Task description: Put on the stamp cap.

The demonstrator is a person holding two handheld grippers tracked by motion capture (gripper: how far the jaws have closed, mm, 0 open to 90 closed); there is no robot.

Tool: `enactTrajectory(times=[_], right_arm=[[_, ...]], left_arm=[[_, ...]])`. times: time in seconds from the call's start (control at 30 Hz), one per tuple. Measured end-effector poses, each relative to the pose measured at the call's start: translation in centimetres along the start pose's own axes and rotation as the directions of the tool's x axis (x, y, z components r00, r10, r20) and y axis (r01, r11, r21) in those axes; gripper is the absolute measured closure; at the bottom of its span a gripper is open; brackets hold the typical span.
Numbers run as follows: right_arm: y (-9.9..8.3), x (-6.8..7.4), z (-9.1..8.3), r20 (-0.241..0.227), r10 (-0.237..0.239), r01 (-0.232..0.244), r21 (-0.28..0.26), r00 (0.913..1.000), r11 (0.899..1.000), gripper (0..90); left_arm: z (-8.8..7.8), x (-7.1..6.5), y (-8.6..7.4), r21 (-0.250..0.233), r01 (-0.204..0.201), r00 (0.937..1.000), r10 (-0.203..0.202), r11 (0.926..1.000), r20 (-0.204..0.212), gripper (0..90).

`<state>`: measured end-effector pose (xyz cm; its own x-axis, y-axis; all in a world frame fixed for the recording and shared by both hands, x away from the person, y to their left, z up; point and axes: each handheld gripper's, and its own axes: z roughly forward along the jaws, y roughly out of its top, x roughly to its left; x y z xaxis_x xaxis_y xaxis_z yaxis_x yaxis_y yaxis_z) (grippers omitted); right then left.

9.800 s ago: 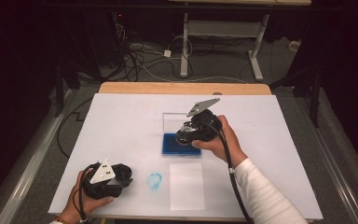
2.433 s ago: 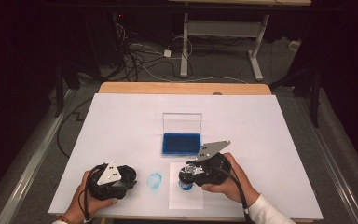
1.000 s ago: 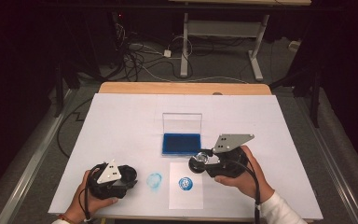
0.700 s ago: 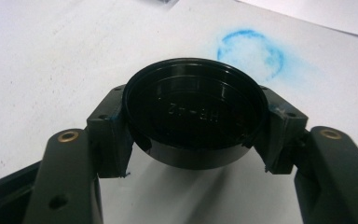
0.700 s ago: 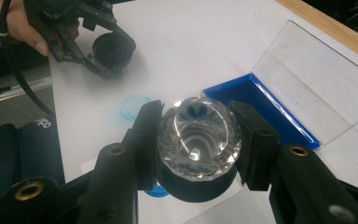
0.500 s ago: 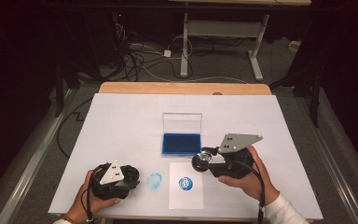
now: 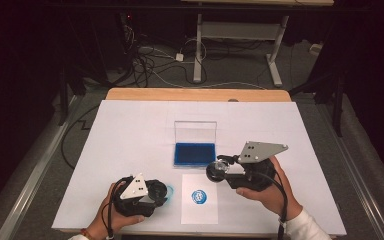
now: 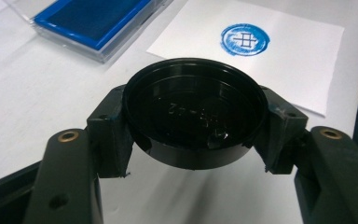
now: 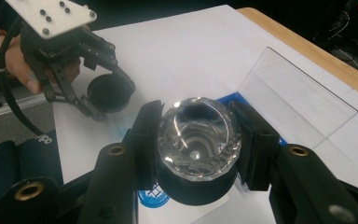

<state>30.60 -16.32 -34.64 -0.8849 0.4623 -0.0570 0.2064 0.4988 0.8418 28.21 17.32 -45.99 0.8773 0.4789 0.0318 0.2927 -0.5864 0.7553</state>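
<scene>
Left gripper view, black cap [image 8: 196, 114] gripped, blue print [image 8: 245, 39] crisp

No legible text — embossed marks on black cap [image 8: 195, 109] unreadable.

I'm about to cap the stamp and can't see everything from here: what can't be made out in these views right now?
- Inked face of the clear faceted crystal-topped stamp: right gripper view, faces down, hidden by its own black base and the right gripper.
- Embossed marks inside the round black plastic cap: left gripper view, too faint.
- Light blue smear on the white table: high view, partly covered by the left gripper.
</scene>
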Motion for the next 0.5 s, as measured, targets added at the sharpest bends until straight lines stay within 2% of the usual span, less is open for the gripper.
enactTrajectory(times=[0.13, 0.23, 0.43, 0.5], right_arm=[[0.2, 0.1, 0.1, 0.007, 0.011, -0.011, -0.018, 0.9999, 1.0, 57.4], [0.4, 0.3, 0.3, 0.001, 0.01, -0.01, -0.023, 1.0, 1.0, 57.4], [1.0, 0.9, 1.4, -0.03, 0.007, -0.008, -0.029, 0.9995, 1.0, 57.4], [1.1, 1.2, 1.9, -0.045, 0.009, -0.01, -0.031, 0.999, 0.999, 57.4]], left_arm=[[0.4, 0.0, 0.7, -0.024, 0.019, 0.9994, -0.018, 0.9995, 0.031, 36.4], [0.9, -0.1, 1.4, -0.029, 0.003, 0.9991, -0.002, 0.9996, 0.043, 36.4], [2.3, -0.7, 2.6, -0.005, -0.049, 0.9978, 0.049, 0.9988, 0.045, 36.4], [2.6, -0.8, 2.9, -0.006, -0.051, 0.9972, 0.052, 0.9987, 0.053, 36.4]])
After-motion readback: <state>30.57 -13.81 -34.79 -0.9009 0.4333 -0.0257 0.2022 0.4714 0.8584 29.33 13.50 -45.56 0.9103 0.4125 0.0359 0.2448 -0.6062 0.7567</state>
